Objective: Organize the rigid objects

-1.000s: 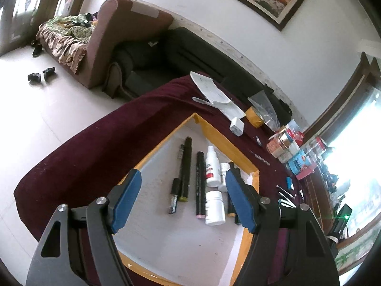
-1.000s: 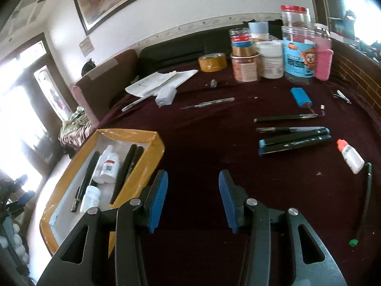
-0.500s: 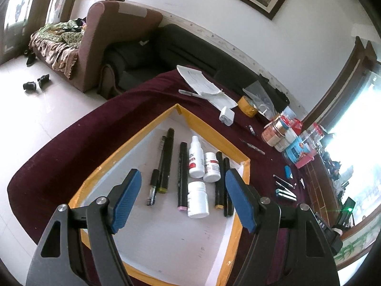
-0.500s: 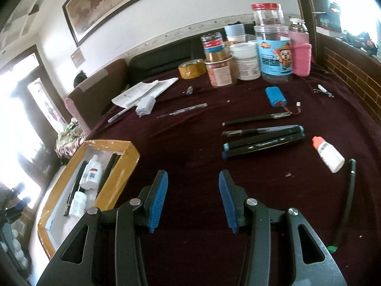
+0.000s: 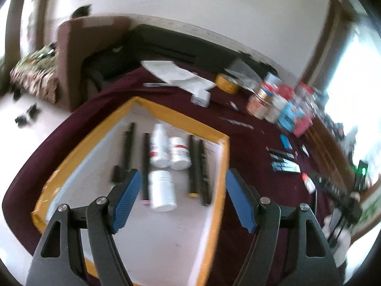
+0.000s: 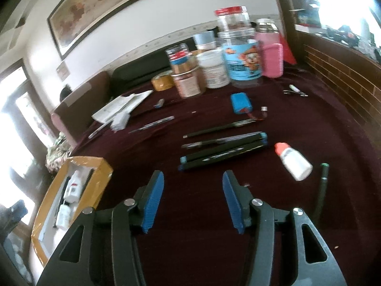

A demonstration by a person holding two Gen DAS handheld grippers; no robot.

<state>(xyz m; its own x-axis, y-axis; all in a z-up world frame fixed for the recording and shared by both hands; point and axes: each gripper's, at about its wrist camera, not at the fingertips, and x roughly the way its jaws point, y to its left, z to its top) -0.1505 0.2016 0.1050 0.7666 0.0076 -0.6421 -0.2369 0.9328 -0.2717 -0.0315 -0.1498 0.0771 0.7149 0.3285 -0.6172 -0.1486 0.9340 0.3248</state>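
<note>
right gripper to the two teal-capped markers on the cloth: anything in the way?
Nothing visible. The right gripper is open and empty, and only bare maroon tablecloth lies between it and the teal-capped markers. The orange-capped white bottle and the green-tipped pen lie off to the right, outside that line.

A deep maroon velvety tablecloth (image 6: 238,226) covers the table. The shallow cardboard tray (image 5: 214,214) has yellow-tan taped walls and a white floor. Both grippers wear ribbed blue finger pads (image 6: 156,202) on black frames. The small white squeeze bottle (image 6: 294,162) has an orange-red cap, and the paired black markers (image 6: 223,153) show teal ends (blurred). The round plastic jar (image 6: 243,59) carries a light-blue cartoon label.
</note>
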